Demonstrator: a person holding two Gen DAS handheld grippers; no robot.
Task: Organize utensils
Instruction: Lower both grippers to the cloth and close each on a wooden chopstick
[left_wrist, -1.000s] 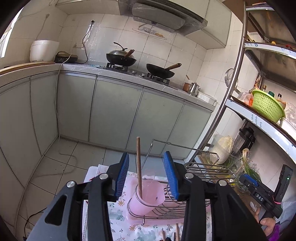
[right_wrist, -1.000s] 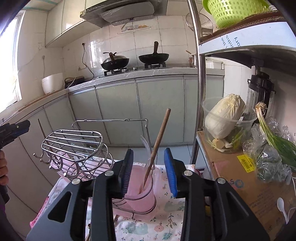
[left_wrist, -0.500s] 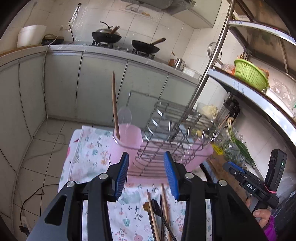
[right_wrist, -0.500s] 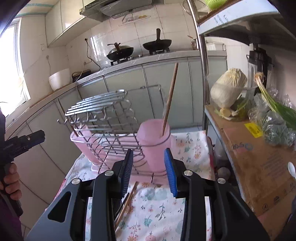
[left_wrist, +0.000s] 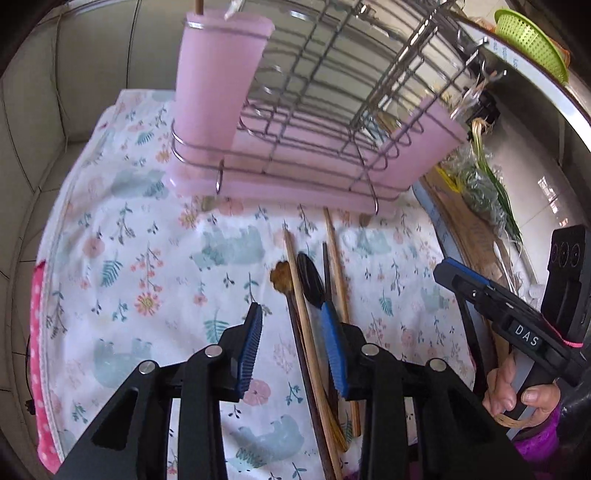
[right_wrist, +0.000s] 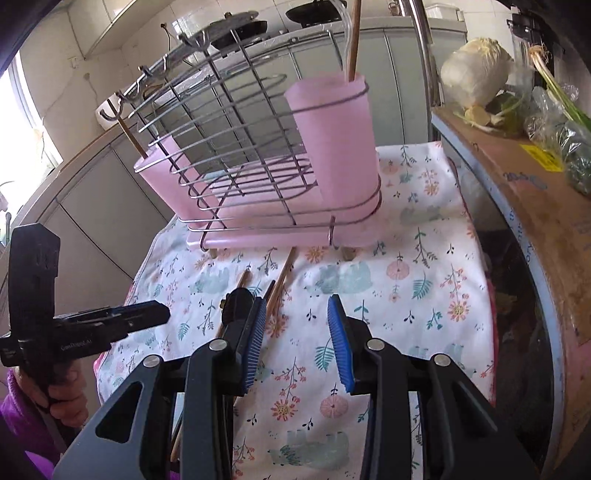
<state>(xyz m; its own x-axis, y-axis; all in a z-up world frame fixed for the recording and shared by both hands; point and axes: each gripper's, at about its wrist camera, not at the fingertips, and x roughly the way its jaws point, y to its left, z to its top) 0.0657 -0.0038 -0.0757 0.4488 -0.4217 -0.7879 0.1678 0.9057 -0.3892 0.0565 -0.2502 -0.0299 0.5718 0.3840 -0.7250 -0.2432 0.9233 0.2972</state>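
Bright daylight floods in from a blown-out window (right_wrist: 22, 122) at the left edge of the right wrist view. Fisheye distortion bends the edges, corners go black, and the steel wire dish rack (left_wrist: 332, 74) blurs slightly.

A white cotton cloth printed with flowers, leaves and pale blue animals (right_wrist: 417, 266) is lying spread over the worktop, with a pink polka-dotted edge (left_wrist: 36, 332) showing along its left side. Beside it, a flat brown cardboard sheet (right_wrist: 535, 192) is sitting on a lower shelf, carrying a pale head of Chinese cabbage (right_wrist: 476, 68) and a bunch of green spring onions in clear plastic (right_wrist: 561, 122). A lime-green plastic colander (left_wrist: 532, 40) is resting on the steel shelf above. Grey-green cabinet doors (right_wrist: 369, 55) are running along the far wall, with dark woks (right_wrist: 314, 13) sitting on the counter above them.
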